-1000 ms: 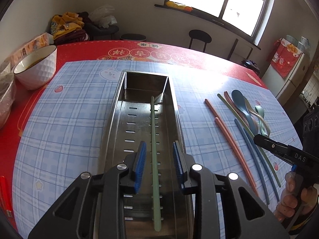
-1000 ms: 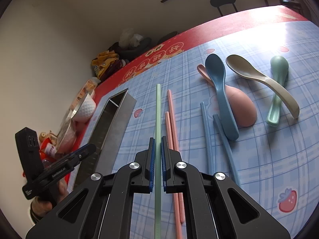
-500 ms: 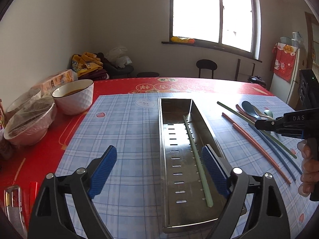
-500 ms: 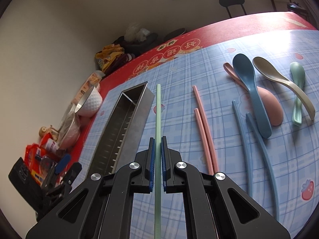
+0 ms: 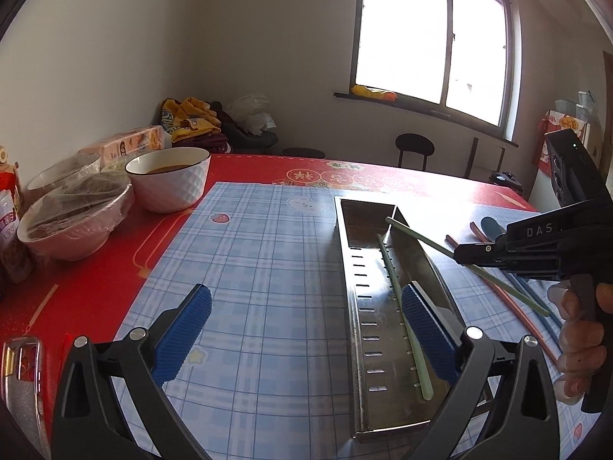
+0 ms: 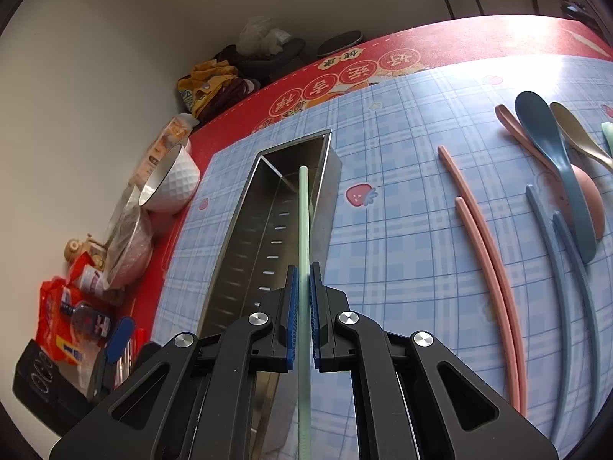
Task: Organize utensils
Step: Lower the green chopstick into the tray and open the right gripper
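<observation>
My right tool [image 6: 302, 306] grips a light, stiff, slippery green chopstick [image 6: 303, 222] mid-shaft above the tray [image 6: 237, 237], likely to pivot; my left tool [image 5: 302, 329], just opened, holds nothing.

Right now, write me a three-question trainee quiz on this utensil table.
1. True or false: the right gripper is shut on a green chopstick.
2. What already lies in the steel tray? A) a blue spoon B) another green chopstick C) nothing
3. Fill in: the left gripper is ____ and holds nothing.

Key: 1 true; 2 B; 3 open. The left gripper's jaws have just been opening, with nothing between them.
</observation>
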`<state>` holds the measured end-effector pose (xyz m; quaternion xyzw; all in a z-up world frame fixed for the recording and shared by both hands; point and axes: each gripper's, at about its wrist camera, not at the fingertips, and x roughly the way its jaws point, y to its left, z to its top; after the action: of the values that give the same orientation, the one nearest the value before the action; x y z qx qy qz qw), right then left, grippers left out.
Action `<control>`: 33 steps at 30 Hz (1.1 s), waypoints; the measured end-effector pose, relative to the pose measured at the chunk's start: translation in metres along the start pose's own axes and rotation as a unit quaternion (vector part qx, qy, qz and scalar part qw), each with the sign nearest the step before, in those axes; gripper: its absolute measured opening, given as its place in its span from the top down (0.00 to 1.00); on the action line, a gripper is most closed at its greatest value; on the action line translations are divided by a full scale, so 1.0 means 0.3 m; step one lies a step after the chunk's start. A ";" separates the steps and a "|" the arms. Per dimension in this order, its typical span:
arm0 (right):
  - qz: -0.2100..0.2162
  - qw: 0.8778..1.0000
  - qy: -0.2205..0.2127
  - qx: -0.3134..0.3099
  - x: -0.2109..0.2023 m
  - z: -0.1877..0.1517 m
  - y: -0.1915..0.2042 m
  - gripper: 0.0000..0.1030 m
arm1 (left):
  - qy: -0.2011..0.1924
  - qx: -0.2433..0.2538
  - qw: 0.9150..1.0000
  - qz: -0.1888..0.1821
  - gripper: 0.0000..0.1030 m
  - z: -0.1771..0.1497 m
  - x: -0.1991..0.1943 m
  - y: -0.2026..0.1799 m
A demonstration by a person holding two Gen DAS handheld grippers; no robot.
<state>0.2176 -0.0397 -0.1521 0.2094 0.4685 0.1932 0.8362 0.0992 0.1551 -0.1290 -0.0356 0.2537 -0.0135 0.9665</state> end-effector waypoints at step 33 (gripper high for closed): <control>-0.009 0.999 -0.021 -0.037 0.037 0.002 0.103 0.93 | 0.007 -0.036 0.999 -0.004 0.06 0.003 0.005 0.044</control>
<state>0.2197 -0.0082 -0.1433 0.1782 0.4452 0.1987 0.8547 0.1011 0.1683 -0.1299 -0.0715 0.2609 -0.0088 0.9627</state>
